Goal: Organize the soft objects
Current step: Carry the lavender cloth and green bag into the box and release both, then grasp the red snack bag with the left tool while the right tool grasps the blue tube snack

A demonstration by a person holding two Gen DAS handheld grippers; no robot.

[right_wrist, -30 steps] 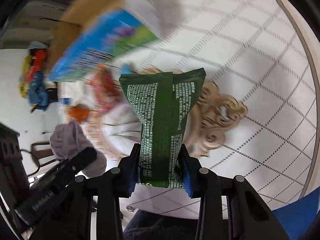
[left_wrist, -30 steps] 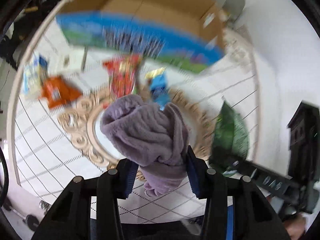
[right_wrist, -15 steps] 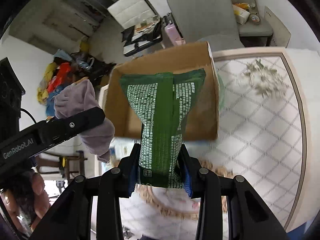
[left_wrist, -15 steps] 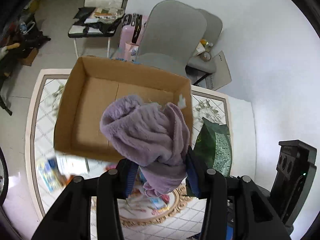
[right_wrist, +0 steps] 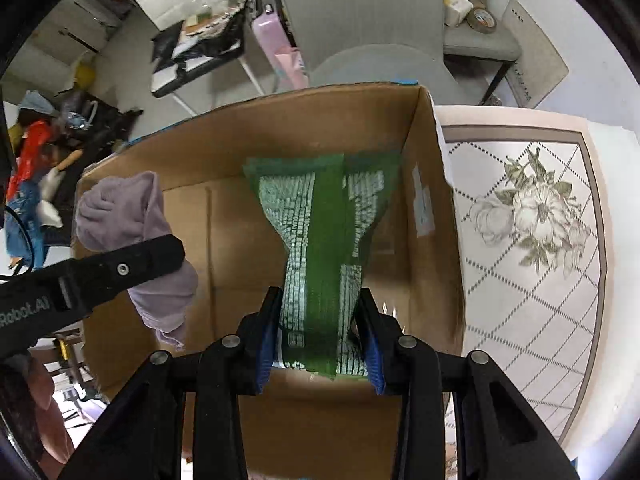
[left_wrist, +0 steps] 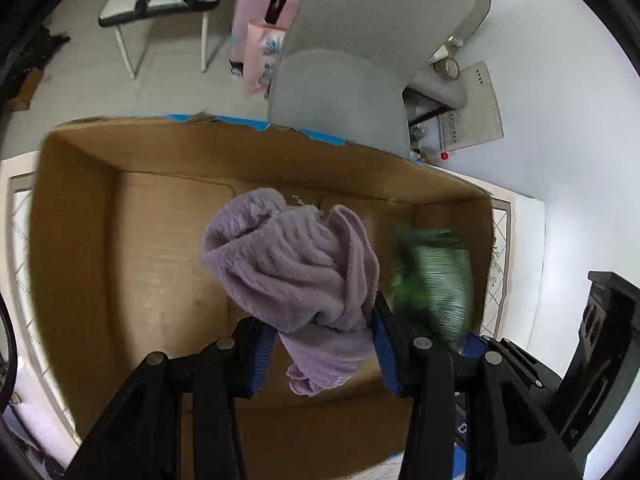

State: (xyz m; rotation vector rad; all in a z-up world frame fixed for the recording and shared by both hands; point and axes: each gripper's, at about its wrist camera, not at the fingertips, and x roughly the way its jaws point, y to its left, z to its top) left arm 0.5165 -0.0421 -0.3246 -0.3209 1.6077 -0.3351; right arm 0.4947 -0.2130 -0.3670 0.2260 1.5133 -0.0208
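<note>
My left gripper (left_wrist: 320, 340) is shut on a bunched purple fleece cloth (left_wrist: 292, 268) and holds it over the open cardboard box (left_wrist: 80, 208). The cloth also shows in the right wrist view (right_wrist: 132, 216). My right gripper (right_wrist: 320, 344) is shut on a green snack bag (right_wrist: 320, 240) and holds it upright over the same box (right_wrist: 436, 240), toward its right side. The green bag appears blurred in the left wrist view (left_wrist: 432, 284), just right of the cloth. The box floor looks bare.
The box sits on a table with a floral, diamond-patterned cloth (right_wrist: 528, 240). Grey chairs (left_wrist: 360, 48) stand behind the box, with a pink suitcase (left_wrist: 264, 12) and a small cluttered table (right_wrist: 196, 40) beyond.
Both grippers have risen from the table and moved forward over the cardboard box, each carrying its item. The snack packets on the table have left view.
</note>
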